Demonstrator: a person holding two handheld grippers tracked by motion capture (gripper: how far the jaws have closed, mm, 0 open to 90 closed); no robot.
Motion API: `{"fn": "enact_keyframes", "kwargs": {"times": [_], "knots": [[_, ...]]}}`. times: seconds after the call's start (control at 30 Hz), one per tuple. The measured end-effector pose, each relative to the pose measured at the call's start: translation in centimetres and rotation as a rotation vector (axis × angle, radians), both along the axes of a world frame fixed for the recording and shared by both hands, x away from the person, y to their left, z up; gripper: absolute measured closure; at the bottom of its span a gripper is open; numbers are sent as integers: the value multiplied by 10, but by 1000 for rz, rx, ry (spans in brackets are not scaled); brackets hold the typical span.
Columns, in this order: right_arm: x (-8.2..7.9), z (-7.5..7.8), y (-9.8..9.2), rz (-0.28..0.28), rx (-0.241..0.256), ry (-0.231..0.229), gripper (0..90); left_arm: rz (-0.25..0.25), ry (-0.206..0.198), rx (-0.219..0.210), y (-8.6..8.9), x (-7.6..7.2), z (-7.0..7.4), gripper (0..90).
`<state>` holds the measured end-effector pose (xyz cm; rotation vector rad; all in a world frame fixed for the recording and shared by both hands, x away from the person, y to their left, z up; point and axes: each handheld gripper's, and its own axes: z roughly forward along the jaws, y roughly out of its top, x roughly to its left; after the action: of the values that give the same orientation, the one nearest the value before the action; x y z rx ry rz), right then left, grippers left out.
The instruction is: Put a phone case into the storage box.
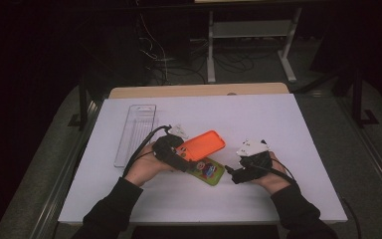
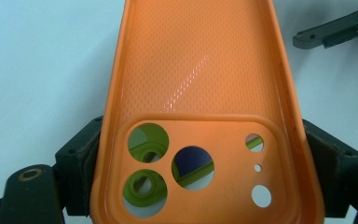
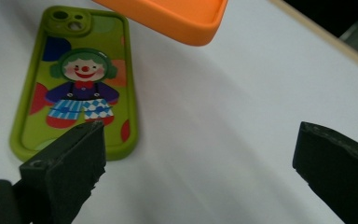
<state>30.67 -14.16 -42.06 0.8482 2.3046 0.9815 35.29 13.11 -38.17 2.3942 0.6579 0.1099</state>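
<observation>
The left gripper [image 2: 200, 186] is clenched across the camera end of the orange case [image 2: 200, 70], one jaw on each long edge. The case is held inner face up, clear of the table [image 1: 278, 114], with its long axis running from the jaws toward 12 o'clock in the left gripper view. In the high view the same case [image 1: 204, 144] points from the left gripper [image 1: 171, 149] toward 2 o'clock.

The right gripper [image 3: 196, 158] is released, jaws spread wide with nothing between them. It hovers low over the table.

The green case [image 3: 77, 79] lies flat, clown print up, at 10 o'clock from the right jaws. Its long axis runs roughly toward 12 o'clock in the right gripper view, camera end far. In the high view the green case [image 1: 208, 171] lies partly under the orange case, between the two hands, with the right gripper [image 1: 246, 169] just beside its near end. Through the camera holes of the orange case, green shows directly below.

Judgement: the right gripper is the free one and stands just beside the green case, so any grasp of it falls to that side, reaching toward 10 o'clock.

Count: two phone cases, one orange and one green. One clear tray [image 1: 137, 132] lies at 11 o'clock from the left hand [image 1: 146, 167], well apart from the cases.
</observation>
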Motion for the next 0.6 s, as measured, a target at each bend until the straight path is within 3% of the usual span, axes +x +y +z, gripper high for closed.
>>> {"fn": "enact_keyframes", "kwargs": {"times": [0.1, 0.17, 0.2, 0.27, 0.47, 0.6], "knots": [[-2, 0, 2, 9, -50, -51, 17, -1, 2, 2, 0, 0, 0, 154], [-3, 0, 3, 14, -73, -77, 17, 23, 9, -26, -1, -1, -1, 154], [-4, 0, 4, 19, -85, -89, 17, 1, 8, -1, 0, 0, 0, 154], [-5, 0, 5, 25, -112, -116, 17, -1, 7, 5, 0, 0, -1, 154], [-8, -3, 10, 61, -206, -198, 13, -13, -3, 13, 0, 1, -1, 154], [-10, -4, 12, 90, -300, -257, 13, -14, 0, 14, 0, 1, -1, 155]]}}
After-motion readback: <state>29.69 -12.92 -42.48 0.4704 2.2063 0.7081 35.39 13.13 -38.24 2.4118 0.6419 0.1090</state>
